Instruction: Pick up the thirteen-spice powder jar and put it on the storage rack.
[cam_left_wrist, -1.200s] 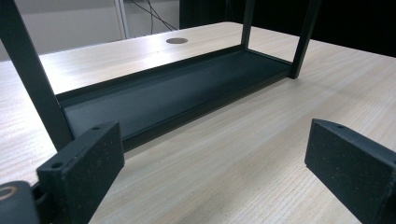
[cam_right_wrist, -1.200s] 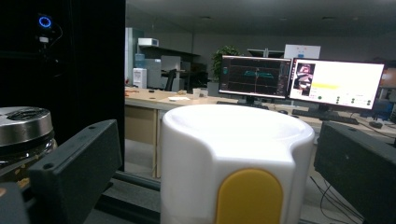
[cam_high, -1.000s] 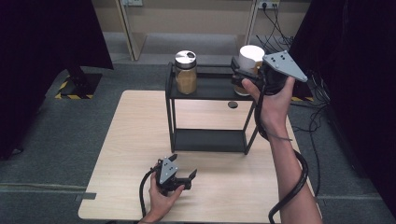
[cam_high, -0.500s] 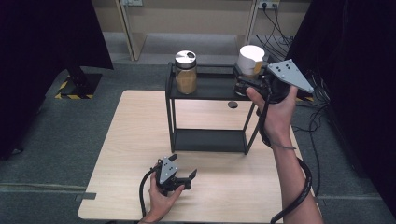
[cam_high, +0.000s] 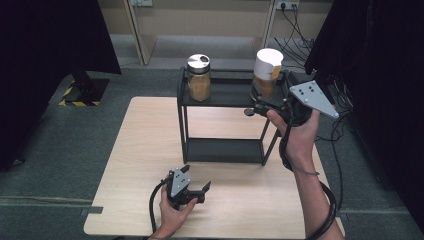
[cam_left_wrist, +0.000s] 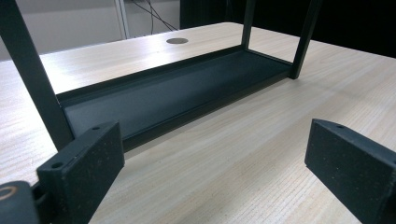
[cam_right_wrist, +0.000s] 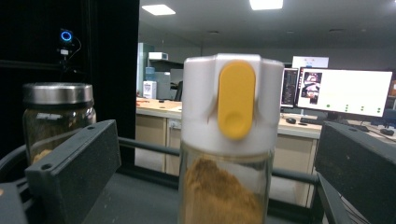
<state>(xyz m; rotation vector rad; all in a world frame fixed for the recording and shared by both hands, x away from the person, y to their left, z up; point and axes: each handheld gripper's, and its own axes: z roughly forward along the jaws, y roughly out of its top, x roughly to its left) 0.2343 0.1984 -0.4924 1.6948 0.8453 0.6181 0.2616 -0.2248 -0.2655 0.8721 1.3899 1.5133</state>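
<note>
While both hand-held grippers (cam_high: 202, 189) (cam_high: 257, 104) gape empty, two jars (cam_high: 199, 77) (cam_high: 267, 72) top one rack (cam_high: 223, 150).

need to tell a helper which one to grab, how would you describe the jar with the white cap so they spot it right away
Find the black two-tier rack on the wooden table. Two spice jars stand on its top shelf. Take the white-capped jar by the right gripper: its yellow flip tab differs from the metal-lidded jar.

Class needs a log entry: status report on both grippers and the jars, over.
Right gripper open, jaws either side of white-lidded jar on shelf top. Left gripper open, low at table. Steel-lidded jar stands apart.
</note>
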